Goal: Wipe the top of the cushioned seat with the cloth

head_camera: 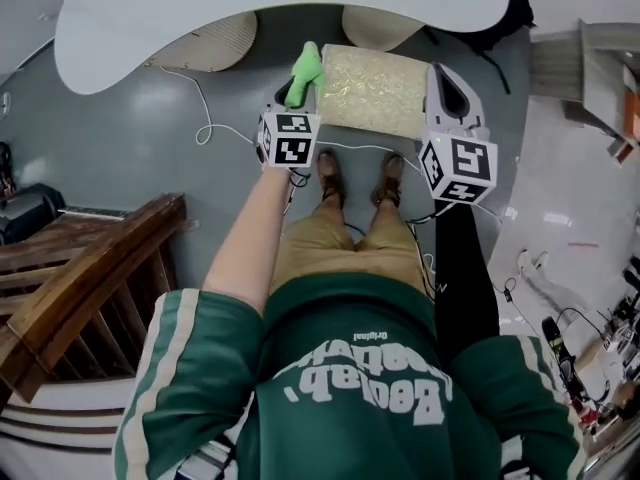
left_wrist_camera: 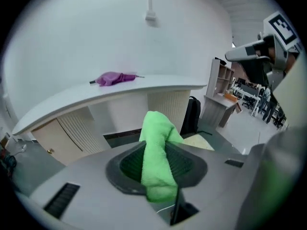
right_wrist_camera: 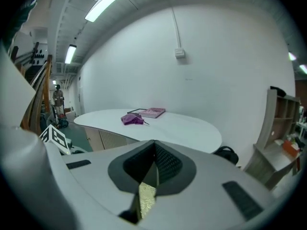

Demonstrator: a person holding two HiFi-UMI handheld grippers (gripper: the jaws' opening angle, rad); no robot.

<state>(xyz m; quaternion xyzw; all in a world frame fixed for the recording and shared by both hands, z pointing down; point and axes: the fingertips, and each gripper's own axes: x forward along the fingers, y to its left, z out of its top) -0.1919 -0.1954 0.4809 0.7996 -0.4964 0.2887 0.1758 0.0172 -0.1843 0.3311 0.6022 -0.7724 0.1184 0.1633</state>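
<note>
Head view: seat [head_camera: 372, 90] with a pale yellow patterned top sits on the grey floor [head_camera: 180, 148] at upper centre of frame. It is just ahead of the person's 2 shoes [head_camera: 328, 173] and near the edge of the white worktop [head_camera: 250, 8]. Left tool [head_camera: 301, 93] is at the seat's left edge, clamped on the green cloth [head_camera: 306, 66]. Cloth sticks out past the tips by the seat's upper left corner; can't tell if it touches the seat. Right tool [head_camera: 447, 80] is at the seat's right edge, beside it.

Left gripper view: cloth [left_wrist_camera: 158, 157] is bunched between the 2 jaws at centre, its folded end poking out ahead. A corner of the seat [left_wrist_camera: 199, 142] shows just right of it. Purple bundle [left_wrist_camera: 115, 78] lies on the worktop at upper left.

Right gripper view: right tool [right_wrist_camera: 154, 150] has its jaws closed together at the tips, gripping nothing. A sliver of seat [right_wrist_camera: 146, 200] shows through the gap at lower centre. The purple bundle and a pink book [right_wrist_camera: 152, 112] lie on the worktop at centre.
</note>
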